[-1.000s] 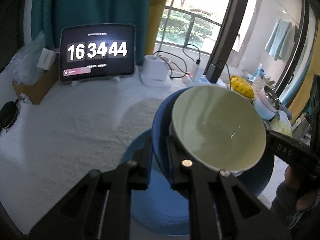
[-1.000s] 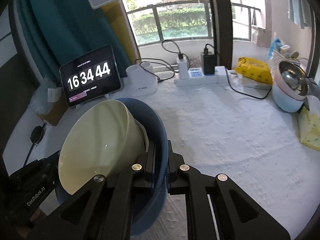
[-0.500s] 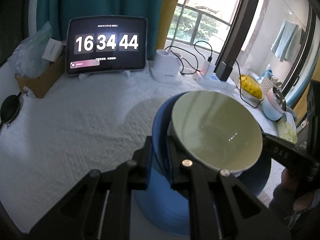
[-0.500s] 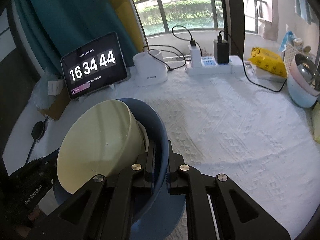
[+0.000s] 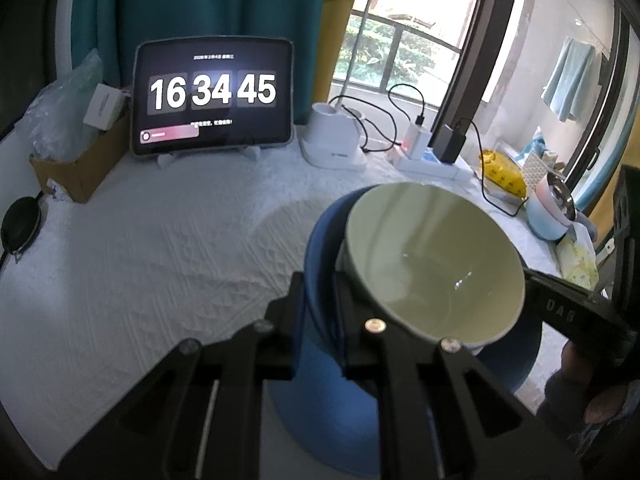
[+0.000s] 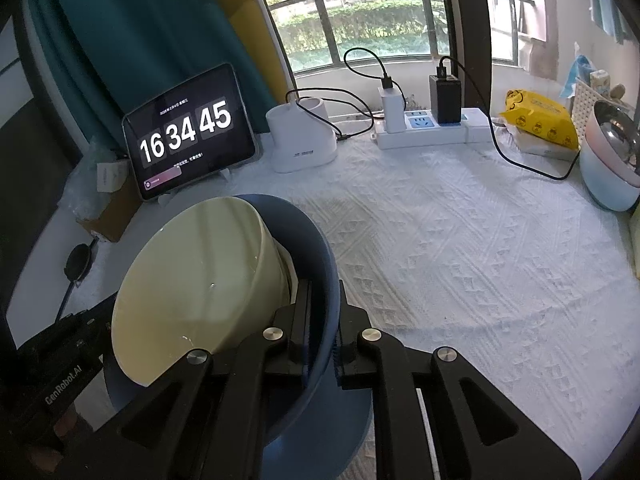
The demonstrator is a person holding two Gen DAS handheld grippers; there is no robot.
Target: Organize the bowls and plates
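Both cameras now sit a little higher than a second ago: the tablet [image 5: 213,98] and the strip [image 6: 434,128] show lower in frame and more of the counter [image 6: 460,264] shows beyond the bowls, while the grip on the bowls is unchanged. The clock on the tablet has gone from 16 34 44 to 16 34 45.

The left gripper [image 5: 320,300] has its jaws closed on the near rim of the blue bowl [image 5: 320,248], one finger outside the wall and one inside. The right gripper [image 6: 322,326] has its jaws clamped on the opposite rim of the same bowl, again one finger on each side. A cream bowl [image 5: 434,264] is nested inside the blue bowl, tilted so that its mouth faces the left camera. Below the pair lies a blue plate [image 5: 320,412], right under them; whether the blue bowl touches it cannot be told.

At the back of the counter stand a white holder [image 6: 302,142] beside the tablet, a yellow pack [image 6: 538,118] and, at the right edge, a pink and blue pot [image 6: 608,168]. A cardboard box [image 5: 78,164] is at the left.
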